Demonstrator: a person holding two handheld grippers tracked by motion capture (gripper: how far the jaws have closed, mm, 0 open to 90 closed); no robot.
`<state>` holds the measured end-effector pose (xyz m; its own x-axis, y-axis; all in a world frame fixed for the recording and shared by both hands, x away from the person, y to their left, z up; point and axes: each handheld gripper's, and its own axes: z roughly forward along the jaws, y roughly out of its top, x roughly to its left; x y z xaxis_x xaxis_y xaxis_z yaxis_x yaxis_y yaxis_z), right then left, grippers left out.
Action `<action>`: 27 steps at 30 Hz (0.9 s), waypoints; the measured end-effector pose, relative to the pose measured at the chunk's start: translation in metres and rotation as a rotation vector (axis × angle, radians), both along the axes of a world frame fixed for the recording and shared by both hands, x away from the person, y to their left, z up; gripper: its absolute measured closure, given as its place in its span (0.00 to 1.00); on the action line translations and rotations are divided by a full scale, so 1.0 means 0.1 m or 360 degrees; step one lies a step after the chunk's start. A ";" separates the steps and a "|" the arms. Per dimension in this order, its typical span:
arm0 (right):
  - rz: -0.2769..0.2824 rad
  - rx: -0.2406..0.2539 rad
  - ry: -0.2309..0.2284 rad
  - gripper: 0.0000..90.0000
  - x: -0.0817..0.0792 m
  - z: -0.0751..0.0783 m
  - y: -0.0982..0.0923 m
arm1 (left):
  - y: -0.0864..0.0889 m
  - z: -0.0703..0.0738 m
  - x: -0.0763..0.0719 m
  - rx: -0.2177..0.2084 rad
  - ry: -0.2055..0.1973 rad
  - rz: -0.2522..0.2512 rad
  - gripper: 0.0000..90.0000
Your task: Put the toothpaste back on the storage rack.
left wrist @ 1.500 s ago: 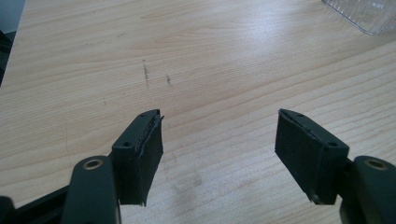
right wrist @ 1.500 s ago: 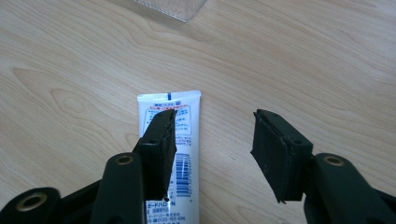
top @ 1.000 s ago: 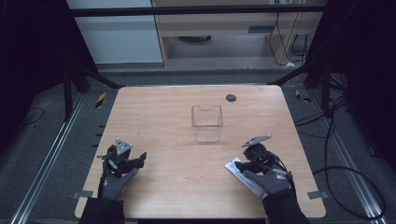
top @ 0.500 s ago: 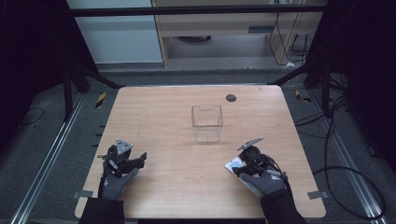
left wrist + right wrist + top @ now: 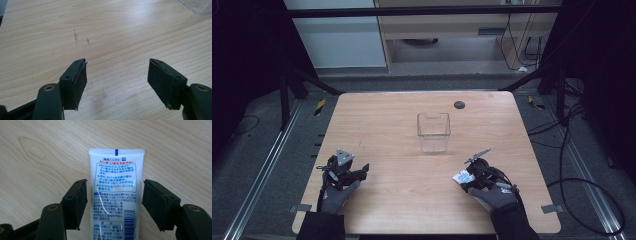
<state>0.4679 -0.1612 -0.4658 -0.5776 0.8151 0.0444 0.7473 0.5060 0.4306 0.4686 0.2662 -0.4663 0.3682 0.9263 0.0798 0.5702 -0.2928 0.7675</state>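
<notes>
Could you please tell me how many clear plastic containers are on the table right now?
1. The clear container stands upright near the middle of the wooden table, ahead of both grippers; its corner also shows at the top right of the left gripper view.

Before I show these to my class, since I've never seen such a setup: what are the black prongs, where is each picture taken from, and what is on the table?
A person in gloves holds a hand tool in each hand: the left gripper and the right gripper. The prongs are their jaws. One picture looks down from above the wooden table; the other two come from cameras riding on each gripper. A clear plastic box stands mid-table, with a small dark disc beyond it. The right jaws straddle a white tube printed with Japanese text, not yet pinching it. The left jaws are open, holding nothing.
</notes>
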 end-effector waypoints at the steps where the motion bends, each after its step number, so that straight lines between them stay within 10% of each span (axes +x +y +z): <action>1: 0.0006 -0.0005 0.0004 0.40 0.00 -0.01 0.00 | 0.00 0.00 0.00 0.0001 0.0000 0.0000 0.34; 27: 0.0010 -0.0055 0.0051 0.56 0.01 -0.05 0.01 | 0.00 0.00 0.00 0.0000 0.0000 -0.0002 0.34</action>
